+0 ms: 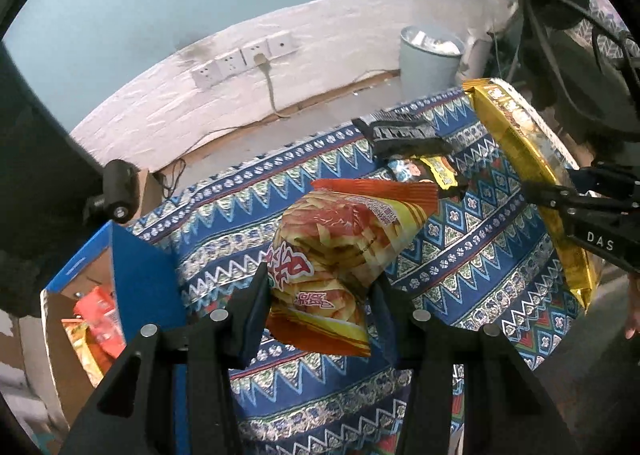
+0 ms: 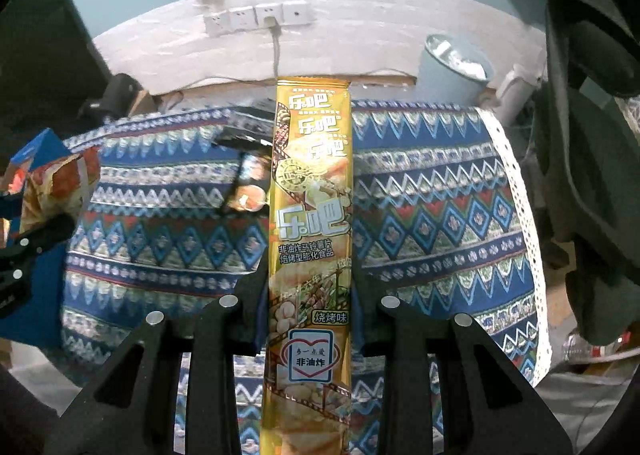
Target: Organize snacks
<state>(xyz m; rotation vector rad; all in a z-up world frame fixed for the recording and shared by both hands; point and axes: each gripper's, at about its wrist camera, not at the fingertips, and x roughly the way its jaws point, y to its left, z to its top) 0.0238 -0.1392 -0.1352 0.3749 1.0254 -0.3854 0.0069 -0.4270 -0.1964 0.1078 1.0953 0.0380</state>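
chip bag: crinkly orange-yellow plastic chip bag (image 1: 332,251), lifted above desk, tilted
long pack: slim gold foil snack sleeve (image 2: 312,223), raised, lengthwise
dark packets: black wrappers (image 1: 404,135), lying on desk

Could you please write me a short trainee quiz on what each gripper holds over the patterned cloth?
1. True or false: the left gripper is shut on the orange-and-yellow crinkly chip bag.
2. What does the right gripper clamp? A) long gold foil snack pack B) black wrapper C) pale bin
3. Fill in: snacks already lie in the blue-edged cardboard ____ at the left.

Key: 1 true; 2 A; 3 box.
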